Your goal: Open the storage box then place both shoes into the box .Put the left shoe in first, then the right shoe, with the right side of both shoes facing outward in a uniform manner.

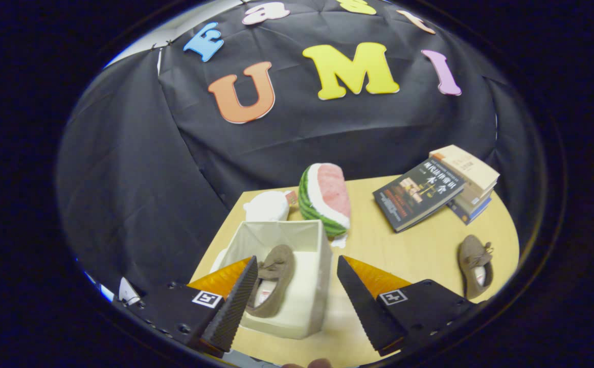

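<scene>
Brown suede was what caught the eye: one shoe [272, 280] lay inside the open storage box [304, 306], a pale fabric cube with no lid on it, leaning against the box's near-left wall with its opening turned up. The gripper [293, 268] hung over the box with its fingers spread wide and nothing between them but the shoe and the box's right wall below; the left finger [235, 301] sat over the shoe's edge, though whether it touched the suede was hard to judge from there. The second shoe [476, 266] rested on the wooden table [419, 245], well apart to the right of the box. Beyond the box stood a watermelon-slice plush [325, 197] and a white soft toy [266, 206] beside it. A stack of books [468, 186] lay at the table's far right, one dark book [417, 194] propped against it.
</scene>
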`<state>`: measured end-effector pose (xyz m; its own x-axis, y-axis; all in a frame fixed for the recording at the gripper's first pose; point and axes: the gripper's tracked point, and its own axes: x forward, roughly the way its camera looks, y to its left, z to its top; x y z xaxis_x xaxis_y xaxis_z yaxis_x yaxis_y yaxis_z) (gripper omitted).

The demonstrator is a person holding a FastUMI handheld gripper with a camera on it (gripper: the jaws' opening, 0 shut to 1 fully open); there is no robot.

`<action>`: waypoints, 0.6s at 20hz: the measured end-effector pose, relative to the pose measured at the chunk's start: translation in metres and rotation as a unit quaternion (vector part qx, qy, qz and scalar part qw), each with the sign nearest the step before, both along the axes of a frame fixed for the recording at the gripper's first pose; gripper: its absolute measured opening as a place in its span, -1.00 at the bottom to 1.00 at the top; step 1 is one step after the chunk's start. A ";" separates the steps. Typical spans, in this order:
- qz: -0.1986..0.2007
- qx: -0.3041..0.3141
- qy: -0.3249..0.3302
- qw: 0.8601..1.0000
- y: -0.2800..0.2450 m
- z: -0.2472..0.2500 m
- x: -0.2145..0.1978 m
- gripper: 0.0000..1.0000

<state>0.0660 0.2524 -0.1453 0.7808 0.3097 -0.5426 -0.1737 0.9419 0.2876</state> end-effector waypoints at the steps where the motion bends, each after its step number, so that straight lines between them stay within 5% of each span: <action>1: -0.007 -0.005 -0.009 1.000 -0.019 0.011 -0.006 0.92; 12: -0.107 -0.071 -0.017 0.992 -0.303 -0.034 -0.037 0.92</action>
